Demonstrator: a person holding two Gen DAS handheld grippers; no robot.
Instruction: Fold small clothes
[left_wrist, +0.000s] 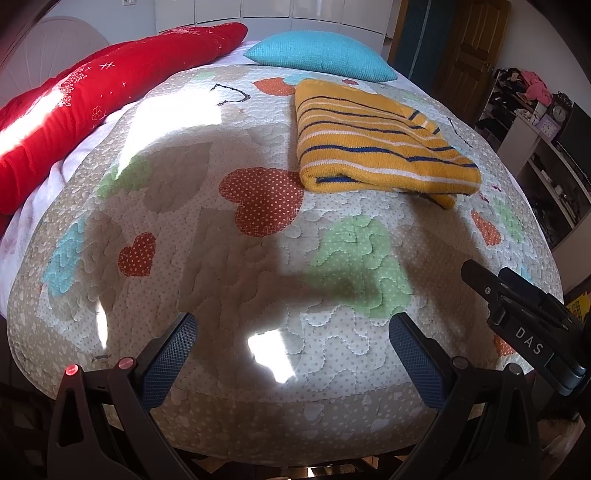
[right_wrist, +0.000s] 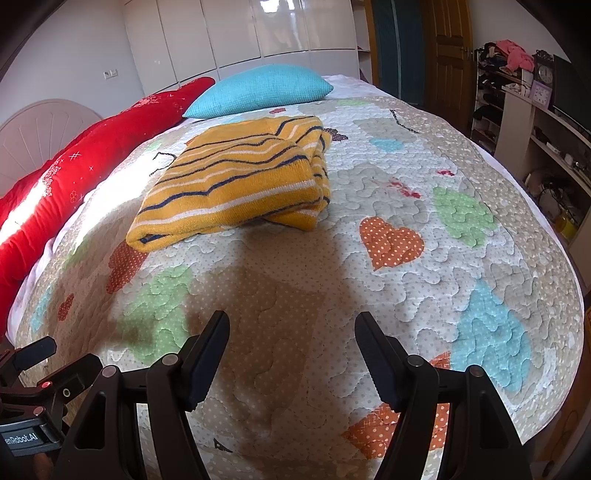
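A yellow sweater with navy and white stripes (left_wrist: 380, 147) lies folded into a thick rectangle on the quilted bedspread (left_wrist: 258, 288), and it also shows in the right wrist view (right_wrist: 236, 181). My left gripper (left_wrist: 293, 325) is open and empty, hovering over the near part of the bed, well short of the sweater. My right gripper (right_wrist: 291, 325) is open and empty too, over the quilt (right_wrist: 406, 314) in front of the sweater. The body of the right gripper shows at the right edge of the left wrist view (left_wrist: 524, 317).
A turquoise cushion (left_wrist: 321, 55) and a red blanket (left_wrist: 92, 96) lie at the far and left side of the bed. Shelves with clutter (right_wrist: 535, 122) and a wooden door (right_wrist: 447, 51) stand to the right. The bed's near edge is just below the grippers.
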